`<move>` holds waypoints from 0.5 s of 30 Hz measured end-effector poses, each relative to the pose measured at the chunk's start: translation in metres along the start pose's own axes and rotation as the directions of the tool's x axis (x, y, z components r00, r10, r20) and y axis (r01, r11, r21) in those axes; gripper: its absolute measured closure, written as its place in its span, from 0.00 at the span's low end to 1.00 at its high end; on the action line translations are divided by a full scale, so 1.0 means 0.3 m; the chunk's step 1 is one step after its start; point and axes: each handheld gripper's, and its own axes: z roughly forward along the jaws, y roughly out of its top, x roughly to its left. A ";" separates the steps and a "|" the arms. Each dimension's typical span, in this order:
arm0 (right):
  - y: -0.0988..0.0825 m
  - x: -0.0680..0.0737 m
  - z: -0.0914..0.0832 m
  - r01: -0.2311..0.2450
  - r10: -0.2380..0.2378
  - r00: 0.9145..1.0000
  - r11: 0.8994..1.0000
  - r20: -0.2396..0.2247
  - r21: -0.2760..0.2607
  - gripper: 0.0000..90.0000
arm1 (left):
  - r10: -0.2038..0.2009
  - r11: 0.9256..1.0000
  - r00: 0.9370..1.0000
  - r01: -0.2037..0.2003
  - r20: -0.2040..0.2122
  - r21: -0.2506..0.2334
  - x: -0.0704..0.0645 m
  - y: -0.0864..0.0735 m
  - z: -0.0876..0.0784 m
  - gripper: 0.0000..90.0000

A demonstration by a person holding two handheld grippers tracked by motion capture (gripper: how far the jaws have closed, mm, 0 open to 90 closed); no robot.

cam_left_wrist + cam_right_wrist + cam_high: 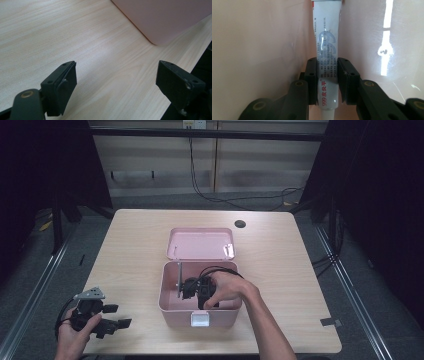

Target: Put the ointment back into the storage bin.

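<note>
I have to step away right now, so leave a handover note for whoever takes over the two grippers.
Right gripper: shut on the white ointment tube, down inside the open pink box.
Left gripper: open, holding nothing, over the wooden table left of the box.
Box lid is up.
Done: tube is gripped.
Left: the frames don't tell whether the tube is going in or coming out; finish that move.

Box (200, 312) at table (280, 250) centre, toward near edge; lid (200, 244) open, lying behind it. Right gripper (192, 289) inside box, tube (327, 62) between its jaws, against box's inner wall. Left gripper (112, 317) at table's near left corner, left of box.
</note>
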 end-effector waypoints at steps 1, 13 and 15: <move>0.001 -0.001 0.003 0.005 -0.005 1.000 1.000 0.003 0.009 0.79 | -0.001 1.000 1.000 0.001 0.000 0.000 0.000 0.000 0.000 0.19; 0.003 0.000 0.002 -0.006 0.006 1.000 1.000 -0.007 0.012 0.76 | 0.000 1.000 1.000 0.000 0.003 0.000 0.001 0.000 0.000 0.19; 0.004 -0.001 -0.003 0.002 -0.002 1.000 1.000 0.000 0.008 0.75 | 0.001 1.000 1.000 -0.001 0.002 0.001 0.001 0.000 -0.001 0.19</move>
